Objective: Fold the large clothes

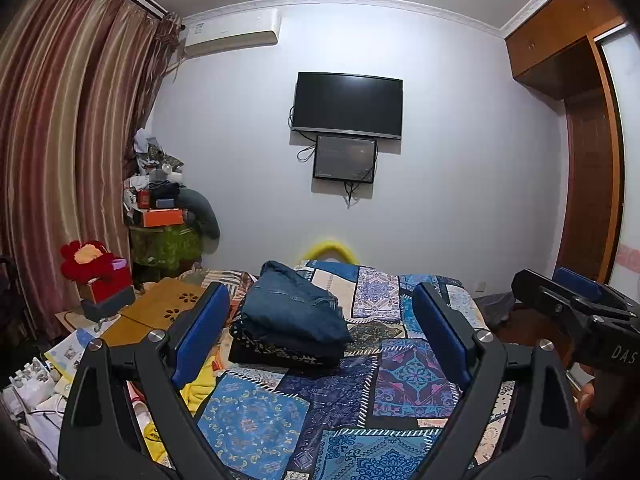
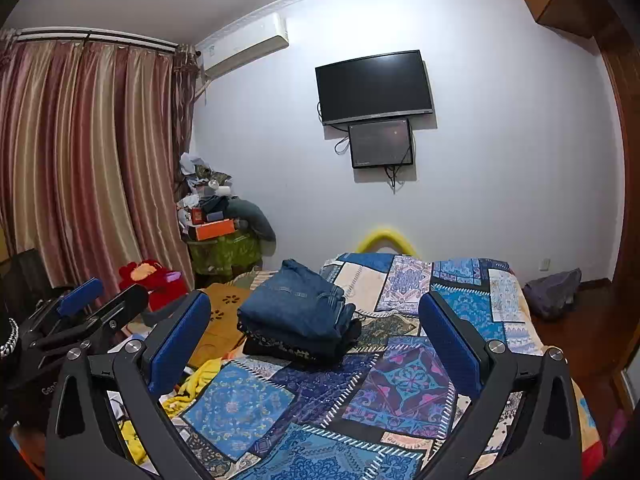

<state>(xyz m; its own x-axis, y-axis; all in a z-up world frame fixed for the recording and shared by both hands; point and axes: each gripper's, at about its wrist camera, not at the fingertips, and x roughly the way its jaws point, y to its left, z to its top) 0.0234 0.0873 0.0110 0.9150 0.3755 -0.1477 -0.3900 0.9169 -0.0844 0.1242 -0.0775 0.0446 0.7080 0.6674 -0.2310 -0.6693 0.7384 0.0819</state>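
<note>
I am holding both grippers, left [image 1: 320, 332] and right [image 2: 316, 340], jaws apart and gripping nothing, above the bedspread [image 1: 404, 376], facing the folded jeans [image 1: 292, 308].

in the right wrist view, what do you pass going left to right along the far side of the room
striped curtains → red plush toy → cluttered pile with the orange box → folded jeans stack → yellow arch behind the patchwork bedspread → dark bag on the floor

Blue denim jeans [image 1: 294, 306] atop a black patterned garment [image 1: 280, 350] on a blue patchwork bedspread [image 1: 400, 384]
</note>
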